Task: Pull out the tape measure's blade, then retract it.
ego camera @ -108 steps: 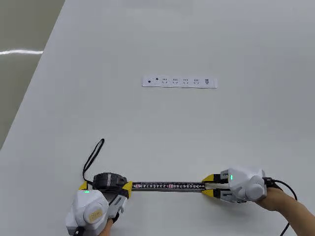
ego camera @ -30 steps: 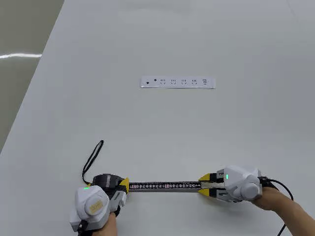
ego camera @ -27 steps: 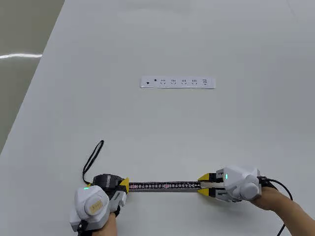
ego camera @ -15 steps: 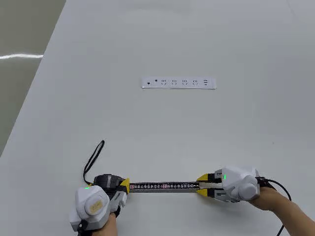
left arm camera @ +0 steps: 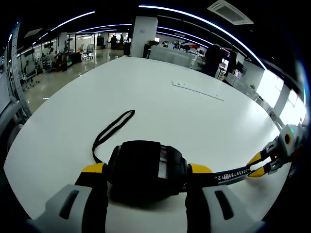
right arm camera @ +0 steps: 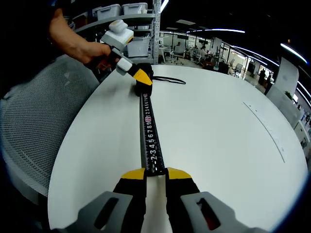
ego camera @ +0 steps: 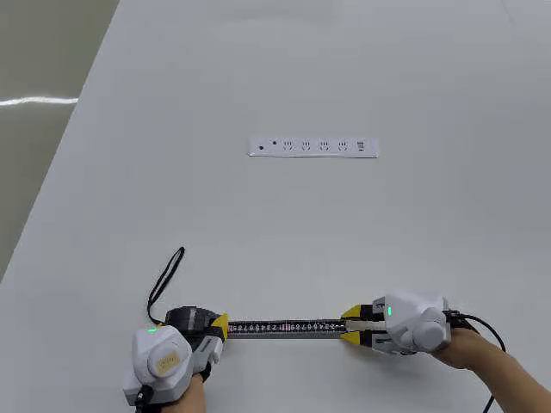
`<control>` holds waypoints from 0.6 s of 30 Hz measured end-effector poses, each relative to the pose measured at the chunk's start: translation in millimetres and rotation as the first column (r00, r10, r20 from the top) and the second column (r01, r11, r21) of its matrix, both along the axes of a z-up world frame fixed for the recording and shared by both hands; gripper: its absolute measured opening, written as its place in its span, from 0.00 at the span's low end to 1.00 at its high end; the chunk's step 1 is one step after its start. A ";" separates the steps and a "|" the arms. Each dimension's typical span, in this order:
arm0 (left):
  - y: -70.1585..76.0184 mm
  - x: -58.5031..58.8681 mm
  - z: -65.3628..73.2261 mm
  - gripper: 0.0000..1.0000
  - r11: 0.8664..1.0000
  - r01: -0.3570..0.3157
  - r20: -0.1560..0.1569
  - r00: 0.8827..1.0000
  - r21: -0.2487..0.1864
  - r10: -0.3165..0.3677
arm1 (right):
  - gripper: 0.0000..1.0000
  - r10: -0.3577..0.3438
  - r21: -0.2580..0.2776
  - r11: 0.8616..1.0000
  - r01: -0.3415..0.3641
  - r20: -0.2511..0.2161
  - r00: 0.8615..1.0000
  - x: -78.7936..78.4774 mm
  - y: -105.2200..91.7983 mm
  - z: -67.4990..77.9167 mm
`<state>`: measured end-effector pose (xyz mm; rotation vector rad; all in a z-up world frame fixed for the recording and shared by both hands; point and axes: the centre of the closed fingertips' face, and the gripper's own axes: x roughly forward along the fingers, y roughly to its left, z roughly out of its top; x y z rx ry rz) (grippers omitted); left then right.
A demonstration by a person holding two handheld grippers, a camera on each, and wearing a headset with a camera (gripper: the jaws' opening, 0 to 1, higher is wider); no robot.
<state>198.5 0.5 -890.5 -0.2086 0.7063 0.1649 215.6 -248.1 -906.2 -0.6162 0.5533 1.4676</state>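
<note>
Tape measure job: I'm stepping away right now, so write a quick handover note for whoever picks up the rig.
Left gripper: shut on the tape measure case, near the front edge of the white table.
Right gripper: shut on the free end of the blade.
The blade is drawn out and runs straight between the two grippers, low over the table.
Done: blade pulled out.
Left: guide the blade back into the case, then let go.
</note>
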 end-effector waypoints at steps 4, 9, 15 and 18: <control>0.9 0.2 0.6 0.61 1.000 0.002 0.003 1.000 -0.006 -0.002 | 0.13 0.003 0.005 1.000 -0.003 -0.001 1.000 -0.2 5.1 -0.2; 1.4 -0.1 0.3 0.61 1.000 0.004 0.004 1.000 -0.016 -0.004 | 0.13 0.011 0.014 1.000 -0.011 -0.001 1.000 -1.1 13.3 1.6; 0.9 -0.6 1.5 0.61 1.000 0.005 0.007 1.000 -0.023 -0.005 | 0.13 0.016 0.022 1.000 -0.016 0.000 1.000 -1.9 19.4 3.9; 1.1 -0.4 0.6 0.61 1.000 0.006 0.007 1.000 -0.024 -0.005 | 0.13 0.017 0.023 1.000 -0.017 0.000 1.000 -1.5 19.8 2.7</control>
